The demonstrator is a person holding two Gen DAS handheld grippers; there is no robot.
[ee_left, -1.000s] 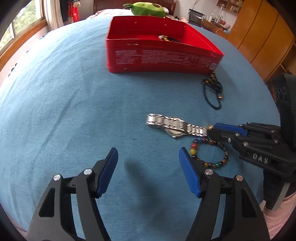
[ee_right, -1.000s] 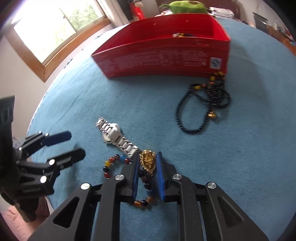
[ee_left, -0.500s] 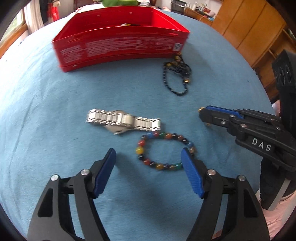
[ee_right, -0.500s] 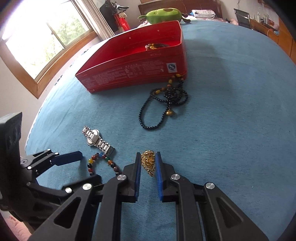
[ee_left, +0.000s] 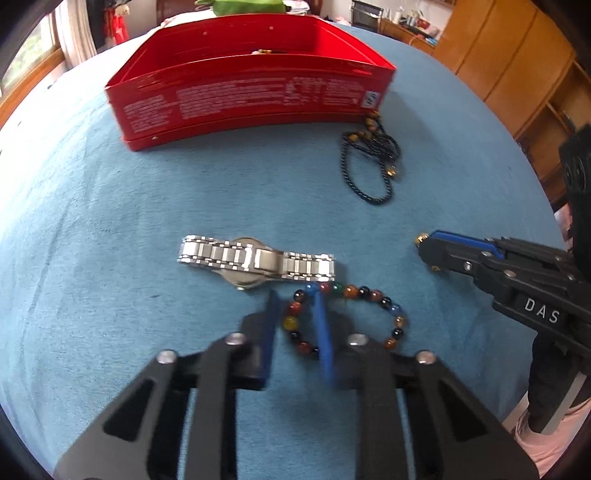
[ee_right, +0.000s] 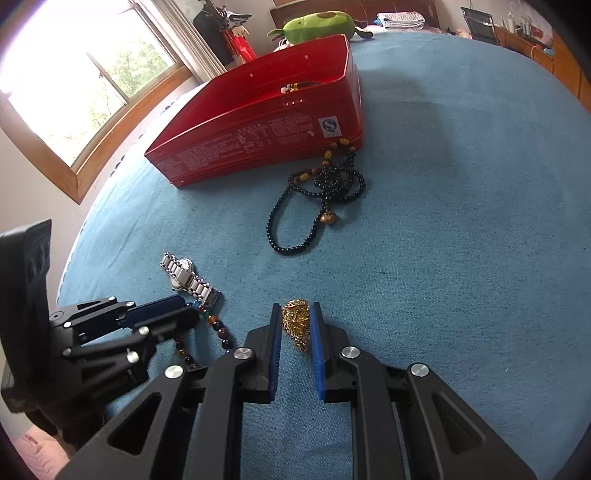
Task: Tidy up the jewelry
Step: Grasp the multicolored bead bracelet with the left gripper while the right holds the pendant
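Note:
A bracelet of coloured beads [ee_left: 373,295] lies on the blue cloth just in front of a silver watch [ee_left: 255,258]. My left gripper [ee_left: 293,293] points down over the bracelet's left arc. Its jaws are closing, blurred, with those beads between the blue pads. To the right, my right gripper [ee_right: 293,310] is shut on a gold ornament [ee_right: 295,321], held just above the cloth. In the right wrist view the left gripper [ee_right: 188,314] shows at the lower left with beads trailing from its tip.
A red tin box [ee_left: 240,99] stands open at the back with some jewelry inside. A black bead necklace [ee_left: 369,166] lies by its right corner. A green plush toy [ee_right: 317,22] sits behind the box. Wooden cabinets [ee_left: 517,74] stand at the right.
My left gripper moved over the bead bracelet and its jaws went from wide open to closed on the bracelet's left side. My right gripper carried the gold ornament off to the bracelet's right.

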